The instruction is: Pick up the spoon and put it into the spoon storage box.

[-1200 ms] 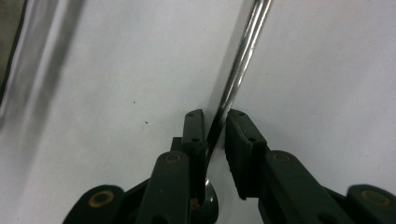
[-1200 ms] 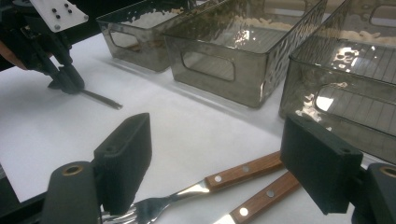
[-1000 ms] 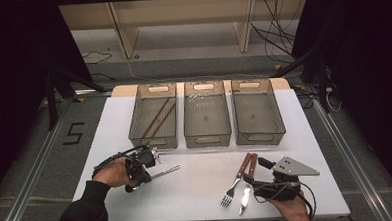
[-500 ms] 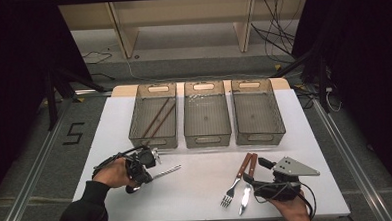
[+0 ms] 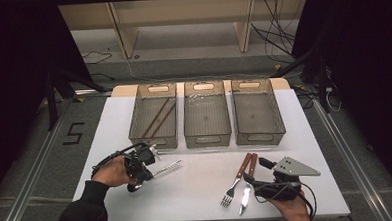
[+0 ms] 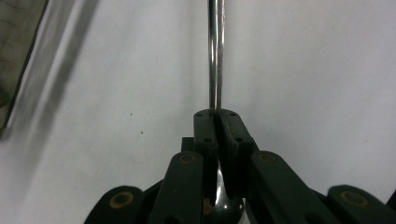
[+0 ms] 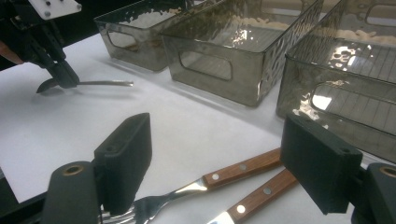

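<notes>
My left gripper (image 5: pixel 142 169) rests low on the white table (image 5: pixel 202 190) at the front left, shut on a metal spoon (image 5: pixel 167 167). In the left gripper view the pads of the left gripper (image 6: pixel 216 116) pinch the spoon's thin handle (image 6: pixel 215 56), and its bowl sits back between the jaws. My right gripper (image 5: pixel 256 171) lies at the front right, open, beside a wooden-handled fork (image 5: pixel 235 181) and knife (image 5: pixel 247 188). In the right gripper view the right gripper (image 7: pixel 222 158) has its jaws spread wide over the fork (image 7: pixel 219 176) and knife (image 7: pixel 254 198), touching neither.
Three smoked clear bins stand in a row at the back of the table: the left bin (image 5: pixel 153 141) holds two brown chopsticks (image 5: pixel 157 117), with the middle bin (image 5: pixel 207 138) and the right bin (image 5: pixel 260 136) beside it. Bare white table lies between the two grippers.
</notes>
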A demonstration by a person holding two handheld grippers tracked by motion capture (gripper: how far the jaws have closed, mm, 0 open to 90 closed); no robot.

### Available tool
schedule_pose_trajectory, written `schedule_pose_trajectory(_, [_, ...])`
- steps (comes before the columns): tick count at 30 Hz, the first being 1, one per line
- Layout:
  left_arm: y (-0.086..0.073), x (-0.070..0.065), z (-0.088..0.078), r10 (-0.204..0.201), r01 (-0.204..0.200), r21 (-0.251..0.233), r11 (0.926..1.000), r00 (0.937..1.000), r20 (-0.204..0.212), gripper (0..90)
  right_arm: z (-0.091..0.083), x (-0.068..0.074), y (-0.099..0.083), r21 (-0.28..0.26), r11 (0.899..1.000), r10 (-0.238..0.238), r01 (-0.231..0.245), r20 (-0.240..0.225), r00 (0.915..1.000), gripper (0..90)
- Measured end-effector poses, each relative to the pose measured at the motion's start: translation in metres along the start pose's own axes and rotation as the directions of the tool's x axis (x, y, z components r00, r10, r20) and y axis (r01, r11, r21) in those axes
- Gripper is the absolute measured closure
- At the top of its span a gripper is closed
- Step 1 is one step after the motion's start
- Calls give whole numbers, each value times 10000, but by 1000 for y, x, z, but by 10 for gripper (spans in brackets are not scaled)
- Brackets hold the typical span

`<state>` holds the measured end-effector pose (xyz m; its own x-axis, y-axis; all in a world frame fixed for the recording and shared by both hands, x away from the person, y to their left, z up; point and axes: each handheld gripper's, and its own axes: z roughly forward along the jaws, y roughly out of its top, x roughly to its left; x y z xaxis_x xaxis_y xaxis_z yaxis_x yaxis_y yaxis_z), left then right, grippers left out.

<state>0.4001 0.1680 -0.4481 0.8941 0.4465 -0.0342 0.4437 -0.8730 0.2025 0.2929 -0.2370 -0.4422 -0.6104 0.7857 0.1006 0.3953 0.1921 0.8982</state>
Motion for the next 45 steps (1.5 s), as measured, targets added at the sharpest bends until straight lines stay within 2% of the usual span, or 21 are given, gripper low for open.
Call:
schedule_pose_trajectory(5, [2,0,-12,-361,364,-586,9976,9993,66,858,0,0,0,-5,10000,30,-30,4,10000,258])
schedule_pose_trajectory(6, [3,-1,-15,-540,541,-781,9955,9985,30,857,0,0,0,-4,10000,29,-29,6,10000,257])
schedule_pose_trajectory(11, [9,-3,-32,-802,789,-1652,9831,9968,-10,858,0,0,0,-19,10000,41,-41,-1,10000,258])
schedule_pose_trajectory(13, [11,-2,-37,-848,853,-2097,9740,9963,113,858,0,0,0,-13,10000,56,-56,-5,10000,258])
schedule_pose_trajectory(15, [13,0,-42,-1112,1097,-2478,9626,9938,81,858,0,-1,0,-16,10000,53,-53,-6,10000,257])
schedule_pose_trajectory(19, [19,2,-50,-1459,1470,-3132,9382,9889,271,858,1,-1,0,-20,10000,59,-59,-17,10000,257])
schedule_pose_trajectory(21, [24,3,-54,-1466,1477,-3251,9341,9888,280,858,1,-1,0,-20,10000,75,-75,-20,10000,257])
schedule_pose_trajectory(25, [37,5,-59,-1600,1622,-3767,9120,9864,373,858,2,-1,0,-26,10000,67,-67,-50,10000,257])
schedule_pose_trajectory(27, [43,7,-60,-1614,1626,-3909,9059,9862,361,857,2,-1,0,-32,10000,55,-55,-59,10000,258])
schedule_pose_trajectory(29, [48,8,-60,-1720,1715,-4172,8925,9844,366,858,2,-1,0,-43,10000,52,-52,-61,10000,258])
schedule_pose_trajectory(30, [51,10,-61,-1715,1726,-4242,8890,9843,411,857,2,-2,0,-46,10000,63,-63,-60,10000,258])
schedule_pose_trajectory(31, [54,10,-62,-1780,1780,-4357,8823,9832,412,858,2,-2,0,-43,10000,73,-73,-61,10000,257])
schedule_pose_trajectory(33, [61,11,-65,-1743,1732,-4488,8767,9839,391,857,1,-2,0,-23,10000,83,-83,-49,10000,258])
schedule_pose_trajectory(34, [64,12,-66,-1736,1760,-4583,8712,9837,479,857,1,-2,0,-29,10000,90,-91,-54,9999,258])
schedule_pose_trajectory(40, [84,19,-75,-1727,1735,-4908,8538,9838,474,858,1,-2,0,-43,10000,90,-90,-63,9999,257])
schedule_pose_trajectory(41, [87,21,-76,-1812,1838,-5024,8449,9819,546,857,1,-2,0,-43,10000,87,-88,-64,9999,257])
schedule_pose_trajectory(42, [89,23,-77,-1866,1876,-5081,8406,9810,535,858,1,-2,0,-47,10000,86,-87,-68,9999,258])
schedule_pose_trajectory(45, [99,28,-79,-1943,1934,-5136,8359,9795,527,858,1,-2,0,-50,10000,75,-76,-73,9999,257])
